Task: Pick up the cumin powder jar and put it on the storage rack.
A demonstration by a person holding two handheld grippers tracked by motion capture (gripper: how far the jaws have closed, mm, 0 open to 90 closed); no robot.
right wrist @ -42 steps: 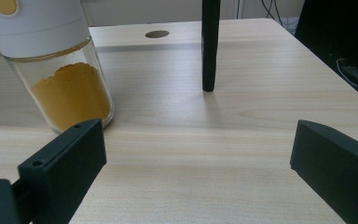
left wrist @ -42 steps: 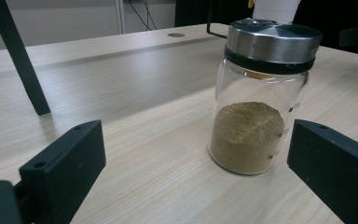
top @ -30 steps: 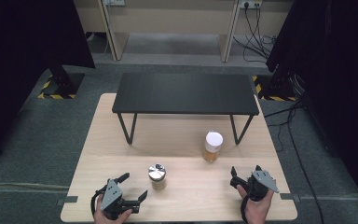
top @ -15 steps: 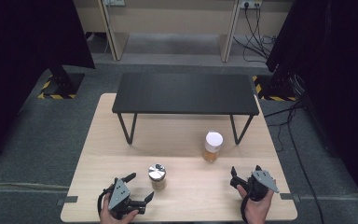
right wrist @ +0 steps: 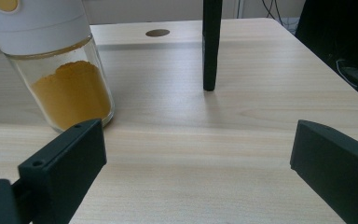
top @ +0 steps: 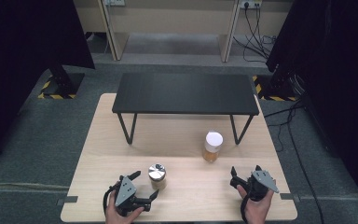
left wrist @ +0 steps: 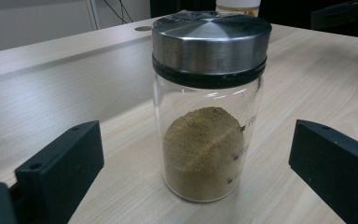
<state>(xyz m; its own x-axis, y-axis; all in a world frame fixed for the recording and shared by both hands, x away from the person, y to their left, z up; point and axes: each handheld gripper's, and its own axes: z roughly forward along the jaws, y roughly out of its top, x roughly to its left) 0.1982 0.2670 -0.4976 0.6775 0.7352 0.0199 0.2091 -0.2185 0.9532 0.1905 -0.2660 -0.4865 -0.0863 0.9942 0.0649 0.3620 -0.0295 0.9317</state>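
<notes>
Bench [top: 182,140]: pale wood, set on grey carpet, carrying everything below.
Black stand [top: 184,93]: a low, dark-topped frame on thin legs across the bench's far half; one leg [right wrist: 210,44] rises beyond the right claw.
Left claw [top: 142,189]: at the bench's near edge, held in a hand, jaws spread wide apart and gripping nothing; the steel-lidded jar sits between them without touching either.
Right claw [top: 245,172]: at the near right of the bench, well apart from the steel-lidded jar, jaws wide apart and empty above bare wood.
White-capped jar [top: 213,146]: upright right of the steel-lidded jar, nearer the stand's right legs, part full of orange powder [right wrist: 72,93].
Steel-lidded jar [left wrist: 208,105]: the landmark, upright near the bench's front edge, left of centre, clear glass about half full of tan powder [left wrist: 203,149].
</notes>
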